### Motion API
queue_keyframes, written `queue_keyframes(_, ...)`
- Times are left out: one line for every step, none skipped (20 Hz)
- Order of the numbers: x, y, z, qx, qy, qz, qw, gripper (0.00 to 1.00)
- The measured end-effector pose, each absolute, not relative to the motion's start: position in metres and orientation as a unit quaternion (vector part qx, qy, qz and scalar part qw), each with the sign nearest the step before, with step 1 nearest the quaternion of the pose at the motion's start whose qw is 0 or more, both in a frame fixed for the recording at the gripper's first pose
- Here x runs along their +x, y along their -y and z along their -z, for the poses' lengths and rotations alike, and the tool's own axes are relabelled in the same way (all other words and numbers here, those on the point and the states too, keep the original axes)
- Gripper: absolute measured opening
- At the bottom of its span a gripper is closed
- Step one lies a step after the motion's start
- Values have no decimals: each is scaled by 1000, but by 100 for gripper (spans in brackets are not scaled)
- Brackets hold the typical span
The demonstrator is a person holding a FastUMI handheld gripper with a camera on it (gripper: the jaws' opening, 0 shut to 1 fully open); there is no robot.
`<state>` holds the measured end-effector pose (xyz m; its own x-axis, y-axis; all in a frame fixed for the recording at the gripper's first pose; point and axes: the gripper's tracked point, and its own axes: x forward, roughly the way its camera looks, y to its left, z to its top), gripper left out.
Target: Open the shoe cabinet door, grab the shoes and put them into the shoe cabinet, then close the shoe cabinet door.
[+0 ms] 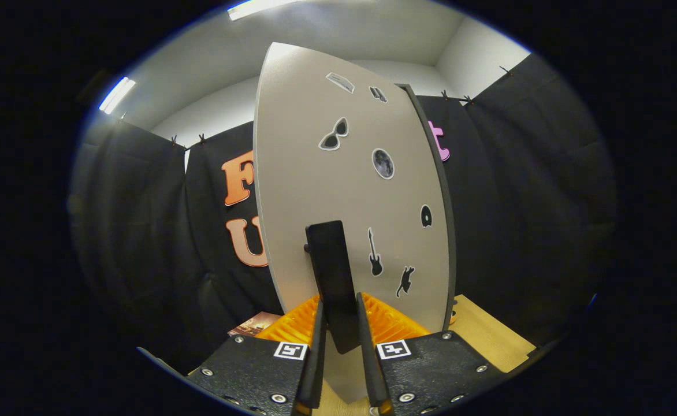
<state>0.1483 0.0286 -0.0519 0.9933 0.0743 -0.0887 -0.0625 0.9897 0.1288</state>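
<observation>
A: Where does the light come from?
B: Two white ceiling strip lamps (257,8), blown out with glare; the pale grey cabinet door panel (315,185) is evenly lit.
A: Distortion?
B: Strong fisheye bending; dim, soft edges.

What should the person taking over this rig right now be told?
Claw: shut on the door handle, one finger on each side of it.
Shoe cabinet door: grey panel with stickers, seen at an angle, apparently swung partly open.
Shoes: I cannot place them from here.
Done: handle gripped, door seemingly started.
Left: finish opening, put the shoes inside, close the door.
</observation>
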Motion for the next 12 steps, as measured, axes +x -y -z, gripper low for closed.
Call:
queue_keyframes(145, -24, 52, 64, -46, -31, 996, 29)
queue_keyframes(144, -20, 51, 67, -45, -32, 996, 29)
queue_keyframes(142, -18, 51, 70, -48, -34, 996, 29)
queue_keyframes(140, -14, 51, 69, -49, -33, 996, 29)
queue_keyframes(138, -9, 51, 62, -48, -26, 997, 29)
queue_keyframes(136, -3, 50, 55, -44, -16, 997, 29)
queue_keyframes(134, 4, 49, 52, -41, -7, 998, 29)
queue_keyframes(131, 9, 50, 54, -41, -2, 998, 29)
queue_keyframes(128, 14, 50, 58, -40, 3, 998, 29)
queue_keyframes(127, 18, 50, 57, -40, 9, 998, 28)
queue_keyframes(126, 23, 50, 52, -39, 16, 998, 28)
queue_keyframes(125, 31, 50, 46, -39, 24, 998, 29)
